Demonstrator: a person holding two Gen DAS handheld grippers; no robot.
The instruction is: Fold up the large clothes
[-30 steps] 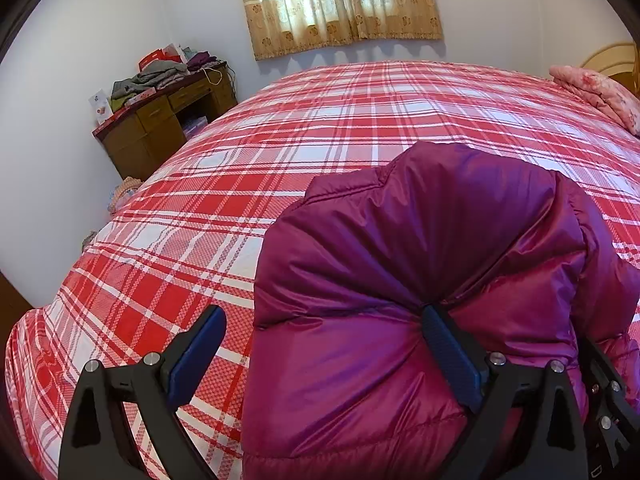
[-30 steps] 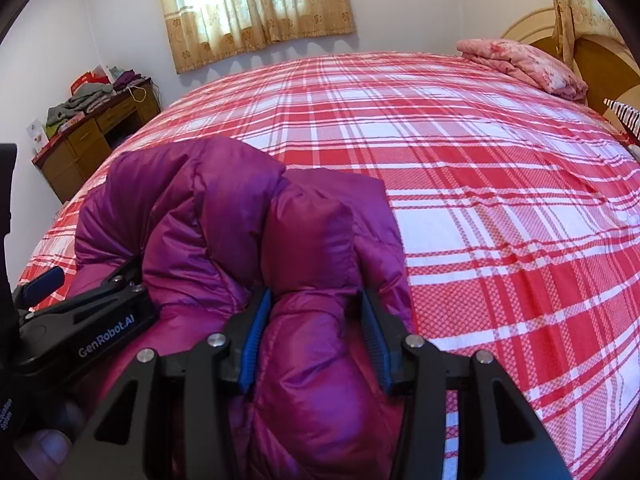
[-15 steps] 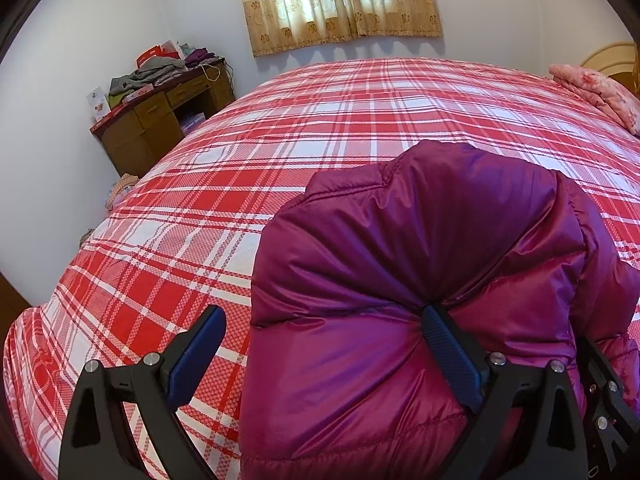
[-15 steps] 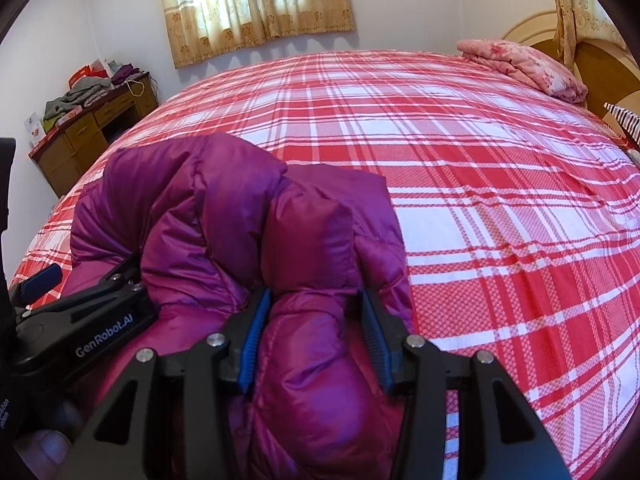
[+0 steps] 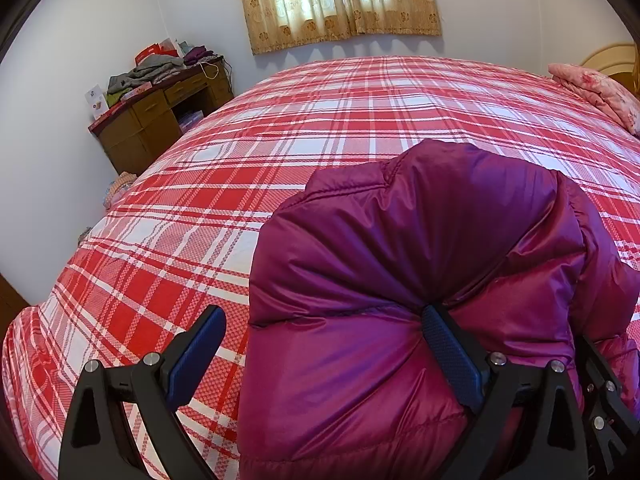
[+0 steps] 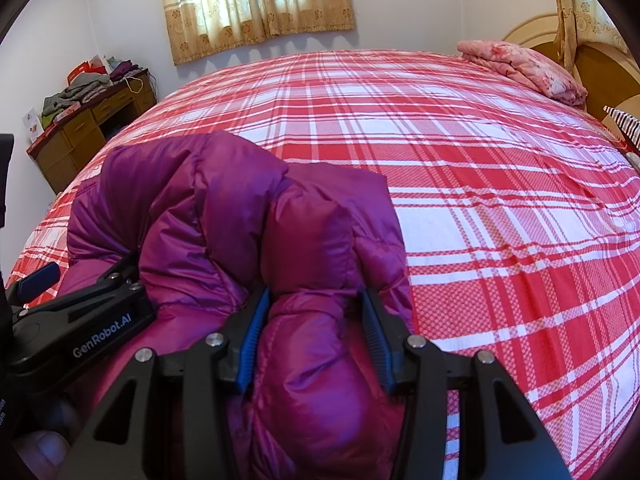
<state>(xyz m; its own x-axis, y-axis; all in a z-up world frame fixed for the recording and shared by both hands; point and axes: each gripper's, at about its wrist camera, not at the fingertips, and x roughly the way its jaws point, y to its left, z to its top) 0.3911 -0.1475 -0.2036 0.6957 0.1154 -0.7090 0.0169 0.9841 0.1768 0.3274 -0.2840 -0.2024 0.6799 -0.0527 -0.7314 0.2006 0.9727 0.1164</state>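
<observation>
The bed (image 5: 328, 128) in red plaid is mostly left bare, so plenty of room is had ahead and to both sides. The puffy purple jacket (image 6: 240, 216) is bunched near the front edge, mid-fold by the looks of it. The right gripper (image 6: 312, 336) is clamped on a thick roll; the left gripper (image 5: 320, 344) is spread wide, one of its fingers (image 5: 448, 352) dug into the fabric. Next, the bundle probably needs to be laid flat.

Puffy magenta down jacket (image 5: 420, 264), bunched and folded over, on plaid bed, glossy quilted fabric
</observation>
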